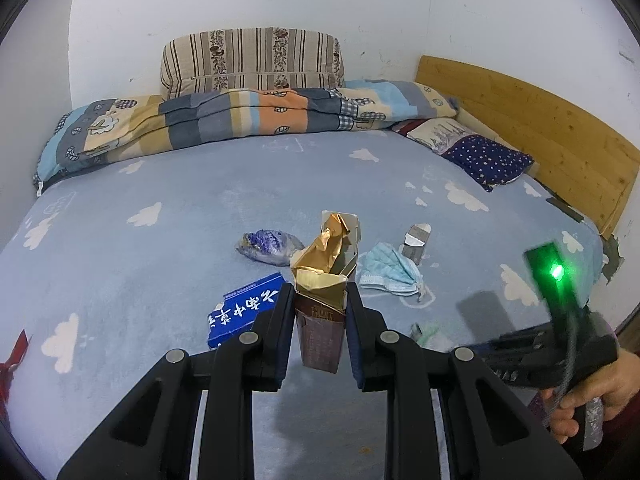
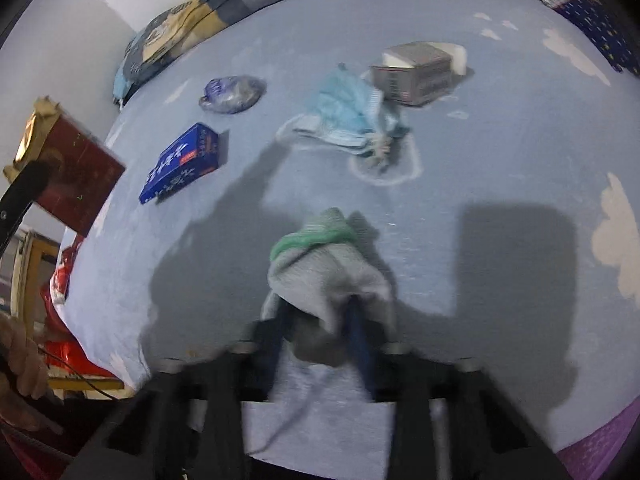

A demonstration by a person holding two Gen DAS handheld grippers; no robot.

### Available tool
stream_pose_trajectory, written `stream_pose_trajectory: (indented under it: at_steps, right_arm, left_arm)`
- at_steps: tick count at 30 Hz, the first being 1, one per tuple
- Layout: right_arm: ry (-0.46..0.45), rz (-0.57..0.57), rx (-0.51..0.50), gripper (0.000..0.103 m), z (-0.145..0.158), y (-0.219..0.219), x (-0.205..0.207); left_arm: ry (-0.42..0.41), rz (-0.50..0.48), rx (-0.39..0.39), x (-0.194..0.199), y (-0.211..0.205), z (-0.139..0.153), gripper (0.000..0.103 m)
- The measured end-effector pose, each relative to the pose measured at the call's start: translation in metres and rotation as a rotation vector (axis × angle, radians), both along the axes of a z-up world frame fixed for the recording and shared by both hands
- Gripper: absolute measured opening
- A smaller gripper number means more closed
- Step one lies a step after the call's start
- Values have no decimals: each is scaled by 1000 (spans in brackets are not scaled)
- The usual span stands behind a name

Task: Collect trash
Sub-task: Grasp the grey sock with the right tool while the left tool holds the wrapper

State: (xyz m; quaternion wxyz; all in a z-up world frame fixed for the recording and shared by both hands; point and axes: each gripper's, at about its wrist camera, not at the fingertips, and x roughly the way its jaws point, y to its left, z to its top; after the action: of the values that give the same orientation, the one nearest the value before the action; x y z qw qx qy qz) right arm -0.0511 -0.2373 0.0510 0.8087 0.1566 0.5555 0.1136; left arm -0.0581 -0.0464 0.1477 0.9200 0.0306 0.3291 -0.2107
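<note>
Left wrist view: the left tongs [image 1: 320, 300] clamp a dark red carton [image 1: 321, 330] with torn gold foil; a face mask [image 1: 390, 270] lies just beyond on the bed [image 1: 160, 184].

Right wrist view: the right tongs [image 2: 318, 316], nearly closed, pinch a grey-green wrapper [image 2: 320, 264]; a blue box [image 2: 182, 162] lies far left.

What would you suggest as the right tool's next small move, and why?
Probably lift it slightly. The right tool seems shut on the grey-and-green crumpled wrapper, whose bulk drapes over the blue fingertips while it is still low over the bedsheet. A short raise would show whether the grip holds. The left tool already holds the torn red-and-gold carton.
</note>
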Motion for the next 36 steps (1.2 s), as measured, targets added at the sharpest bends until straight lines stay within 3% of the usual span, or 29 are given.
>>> stream_pose_trajectory:
  at_steps: [2,10,15,21,36]
  right_arm:
    - [-37,-14,10,7,10,-1,0]
    - [-311,-92,2,6,70,-11,-13]
    - [-399,-119,46,6,90,-18,-21]
    - [-440,-115,66,6,99,-15,-24]
    - [-443,-103,76,7,99,-13,-21]
  left_arm:
    - [3,-1,1,1,-1,-1,23]
    - [0,-33,24,-1,-19,-7,23]
    - [1,-53,48,-3,-28,-13,23]
    - [7,-60,63,-3,-32,-17,23]
    - [-1,-64,82,-4,-37,-19,23]
